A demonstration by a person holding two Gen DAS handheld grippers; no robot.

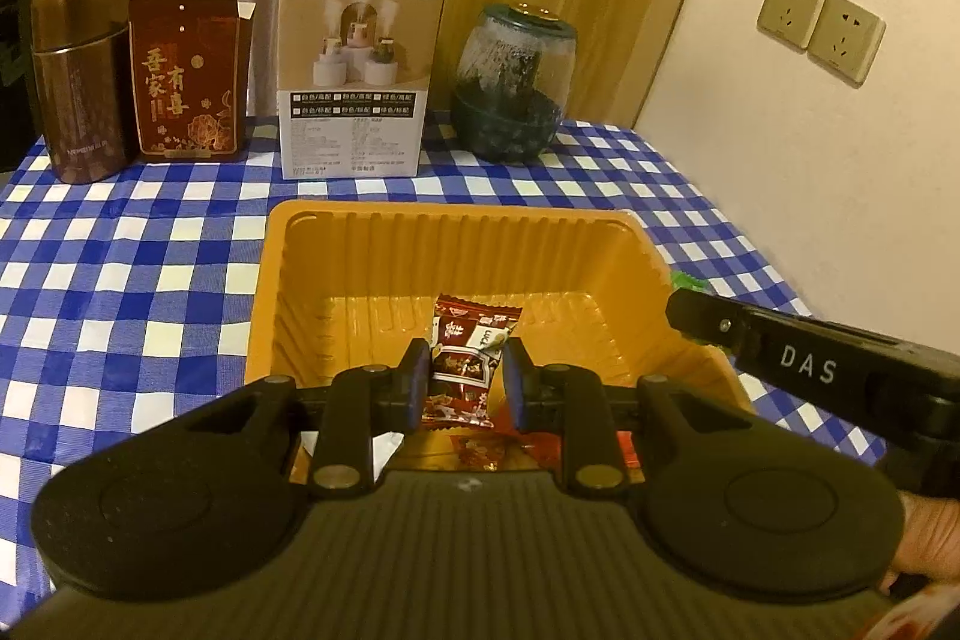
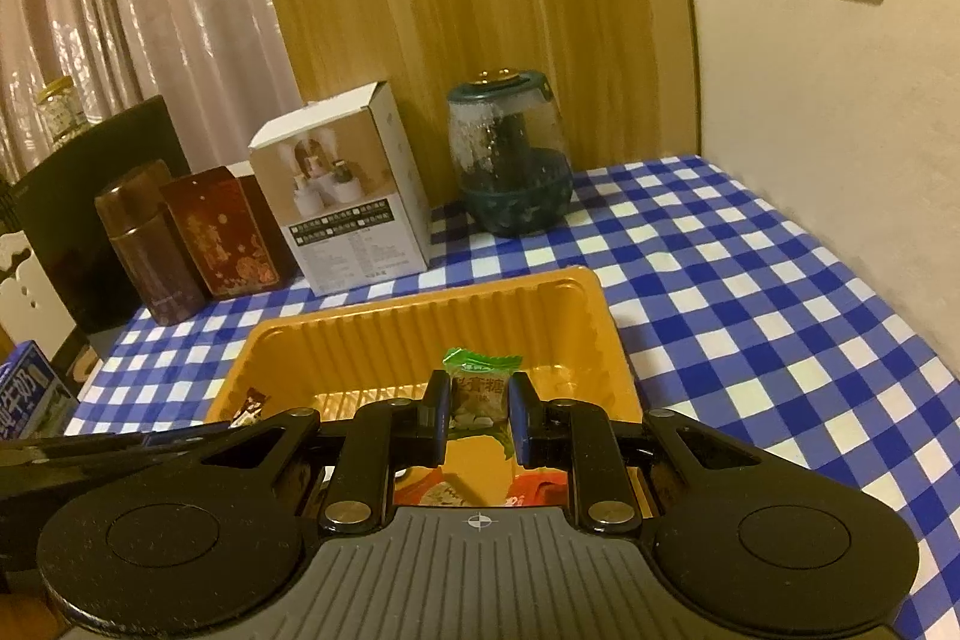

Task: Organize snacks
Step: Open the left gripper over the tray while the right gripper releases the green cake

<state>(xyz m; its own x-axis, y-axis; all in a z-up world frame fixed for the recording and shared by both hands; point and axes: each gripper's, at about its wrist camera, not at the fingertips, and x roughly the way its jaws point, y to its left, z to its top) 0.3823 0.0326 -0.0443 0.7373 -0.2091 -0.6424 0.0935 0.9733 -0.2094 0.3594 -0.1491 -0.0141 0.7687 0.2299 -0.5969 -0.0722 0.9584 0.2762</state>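
Two candies held over the yellow tray (image 1: 456, 244)

The red-wrapped candy (image 1: 465, 358) is clenched by the left gripper (image 1: 467, 382), the green-wrapped candy (image 2: 477, 388) by the right gripper (image 2: 480, 415).

One tray (image 1: 312, 244); two held candies (image 1: 465, 346); two sockets (image 1: 819, 25)

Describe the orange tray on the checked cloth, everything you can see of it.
The orange tray is a rectangular, deep container that looks like thin glossy moulded plastic, with ribbed walls, a flat rim and rounded corners. It sits upright on the blue-and-white checked cloth, in front of a white box. Some wrapped sweets lie at its near end; the far floor is bare.
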